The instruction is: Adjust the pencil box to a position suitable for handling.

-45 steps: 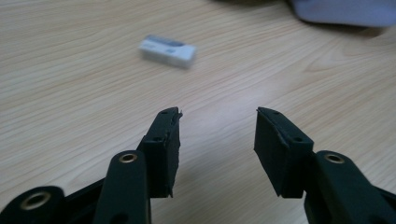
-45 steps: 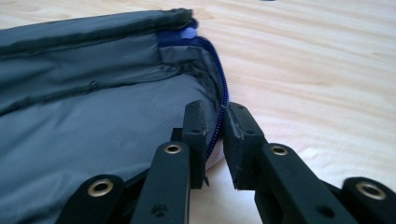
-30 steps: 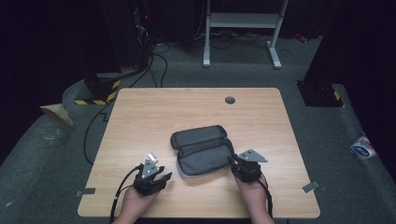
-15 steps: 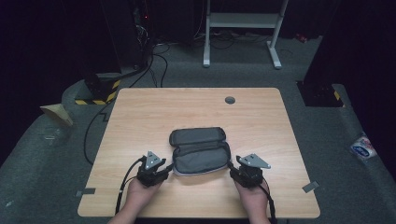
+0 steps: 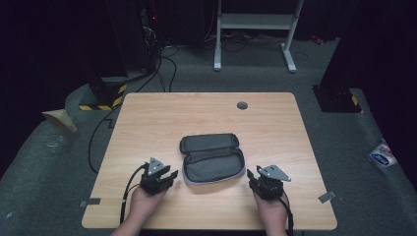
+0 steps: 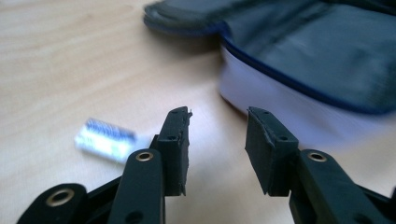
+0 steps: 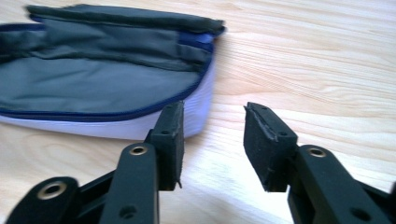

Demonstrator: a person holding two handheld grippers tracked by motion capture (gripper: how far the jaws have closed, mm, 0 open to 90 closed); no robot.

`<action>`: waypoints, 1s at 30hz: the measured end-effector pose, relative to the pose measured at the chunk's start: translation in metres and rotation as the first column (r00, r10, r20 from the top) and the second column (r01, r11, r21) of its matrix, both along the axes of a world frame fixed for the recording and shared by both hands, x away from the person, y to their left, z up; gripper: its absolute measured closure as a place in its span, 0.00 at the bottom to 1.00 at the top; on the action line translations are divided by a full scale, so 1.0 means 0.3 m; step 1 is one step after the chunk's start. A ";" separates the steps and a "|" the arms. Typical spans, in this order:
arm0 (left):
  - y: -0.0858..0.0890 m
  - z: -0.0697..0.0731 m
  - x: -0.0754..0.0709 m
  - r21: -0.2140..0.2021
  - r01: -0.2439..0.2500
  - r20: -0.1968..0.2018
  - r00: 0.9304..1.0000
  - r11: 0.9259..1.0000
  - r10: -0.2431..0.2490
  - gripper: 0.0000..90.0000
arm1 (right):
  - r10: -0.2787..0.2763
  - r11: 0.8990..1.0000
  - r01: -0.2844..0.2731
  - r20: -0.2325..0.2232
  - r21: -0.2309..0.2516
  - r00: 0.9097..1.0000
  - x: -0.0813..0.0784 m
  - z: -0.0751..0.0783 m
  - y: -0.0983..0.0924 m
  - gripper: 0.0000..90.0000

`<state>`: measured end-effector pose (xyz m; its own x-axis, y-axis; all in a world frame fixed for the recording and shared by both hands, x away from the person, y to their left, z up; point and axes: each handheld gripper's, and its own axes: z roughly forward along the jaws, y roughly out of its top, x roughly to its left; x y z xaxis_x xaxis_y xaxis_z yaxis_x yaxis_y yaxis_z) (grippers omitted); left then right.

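**Two empty grippers flank an open pouch**

The left gripper [image 5: 164,176] rests near the table's front edge, its jaws parted with nothing between them. Its view looks along the black jaws toward the near left end of the pouch [image 6: 299,51], just beyond the tips. A small blurred label [image 6: 106,139] lies flat on the wood to the left of that gripper's jaws; its print cannot be read.

The right gripper [image 5: 254,177] sits near the same front edge, on the pouch's other side. Its jaws have just narrowed a little, yet a clear gap shows between the pads and nothing is held. Bare wood lies between them, with the pouch's right end just off the left pad.

The pouch [image 5: 212,159] is a dark grey zip case, lying open near the middle of the table [image 5: 147,113], its flap folded back toward the far edge. A pale side wall shows under a blue-trimmed rim.

With one gripper at each end, the person seems placed to take the pouch from both sides, perhaps to close it.

A small round hole [image 5: 242,105] sits near the far edge.
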<state>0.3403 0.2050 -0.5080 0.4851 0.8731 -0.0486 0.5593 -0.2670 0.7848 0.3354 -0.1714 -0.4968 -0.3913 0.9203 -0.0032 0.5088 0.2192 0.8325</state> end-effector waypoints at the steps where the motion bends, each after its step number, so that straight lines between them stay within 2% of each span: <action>1: 0.005 0.009 -0.051 0.016 0.050 0.002 0.999 0.999 -0.050 0.66 | -0.003 1.000 0.003 -0.012 -0.007 1.000 0.011 -0.004 -0.005 0.67; 3: -0.008 0.012 -0.087 0.016 0.090 0.000 0.996 0.996 -0.090 0.62 | -0.001 1.000 0.000 -0.023 -0.021 1.000 0.031 -0.013 -0.004 0.67; 4: -0.030 0.008 -0.099 -0.017 0.116 -0.026 0.993 0.993 -0.116 0.60 | 0.000 1.000 -0.001 -0.026 -0.030 1.000 0.039 -0.016 -0.002 0.67; 7: -0.098 0.003 -0.104 0.017 0.162 -0.020 0.987 0.987 -0.162 0.52 | -0.015 0.998 0.012 -0.038 -0.057 0.999 0.074 -0.031 0.008 0.66; 9: -0.127 -0.002 -0.096 0.022 0.157 -0.017 0.988 0.987 -0.157 0.49 | -0.025 0.998 0.022 -0.045 -0.063 0.999 0.085 -0.038 0.010 0.66; 12: -0.141 -0.005 -0.078 0.026 0.138 -0.001 0.990 0.990 -0.138 0.50 | -0.005 0.999 0.002 -0.057 -0.047 0.998 0.086 -0.043 0.015 0.66; 16: -0.131 -0.011 -0.065 0.036 0.127 0.002 0.992 0.991 -0.127 0.53 | 0.021 0.999 -0.024 -0.055 -0.045 0.998 0.073 -0.045 0.037 0.66; 21: -0.097 -0.009 -0.049 0.013 0.105 0.000 0.994 0.994 -0.105 0.54 | 0.061 0.997 -0.064 -0.056 -0.050 0.997 0.054 -0.052 0.071 0.66; 23: -0.088 -0.009 -0.042 0.019 0.106 0.002 0.994 0.994 -0.106 0.54 | 0.068 0.996 -0.070 -0.054 -0.051 0.996 0.051 -0.053 0.081 0.66; 30: -0.089 -0.013 -0.035 -0.003 0.114 -0.002 0.994 0.994 -0.114 0.56 | 0.071 0.996 -0.074 -0.057 -0.054 0.996 0.056 -0.049 0.088 0.66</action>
